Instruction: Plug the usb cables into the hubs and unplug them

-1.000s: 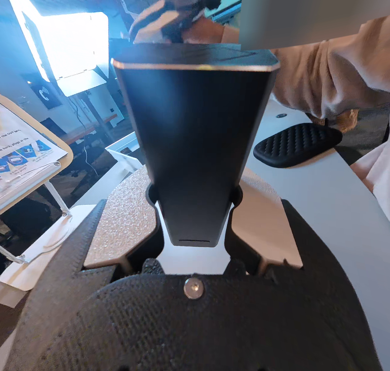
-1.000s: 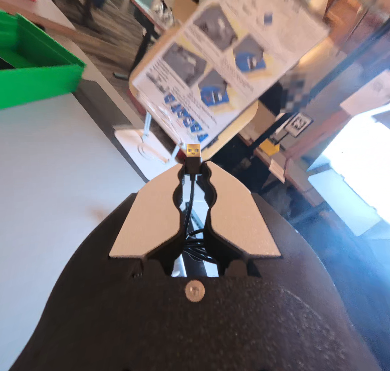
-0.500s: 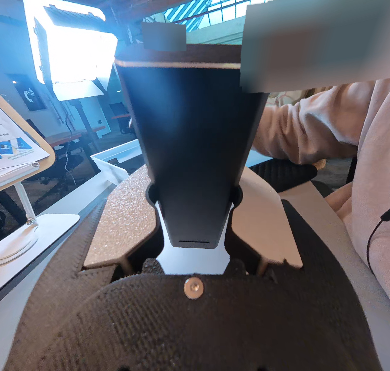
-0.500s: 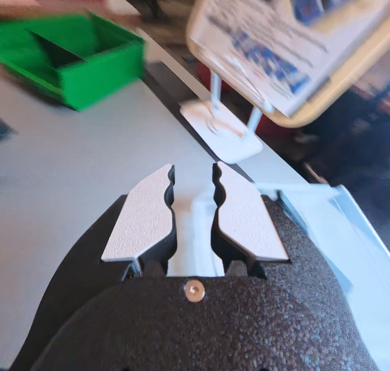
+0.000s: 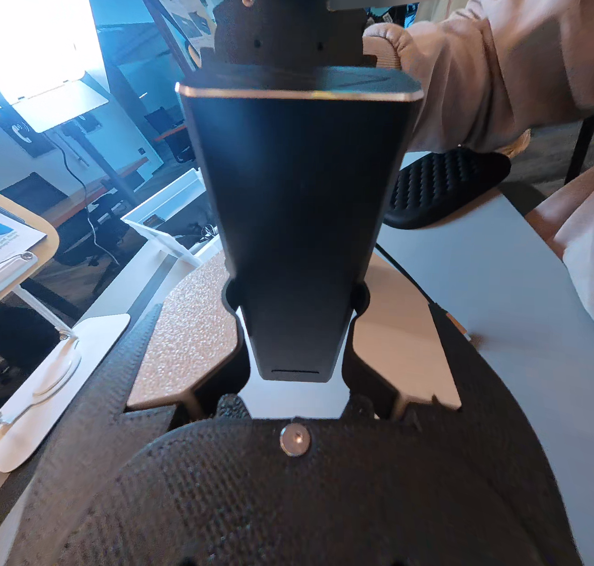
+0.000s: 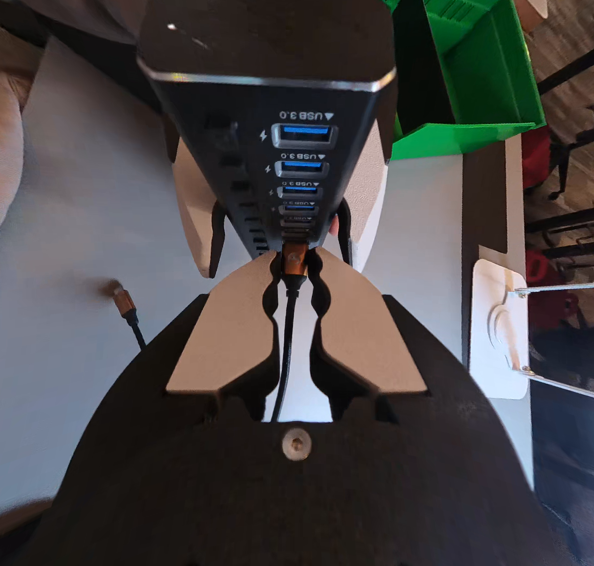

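Green bin [image 6: 466, 77]: at 1 o'clock on white table [image 6: 80, 196]; contents unseen. Left gripper [image 5: 295, 296]: clamps black hub [image 5: 295, 196]. Right gripper [image 6: 294, 266]: narrow, pinching orange plug [image 6: 293, 261] at hub's nearest port. Spare cable [image 6: 127, 309]: lies at 9 o'clock.

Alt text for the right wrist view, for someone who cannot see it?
The right gripper pinches an orange plug at a port of a black hub, which the left gripper's fingers hold upright over a white table. A second plug lies loose on it.
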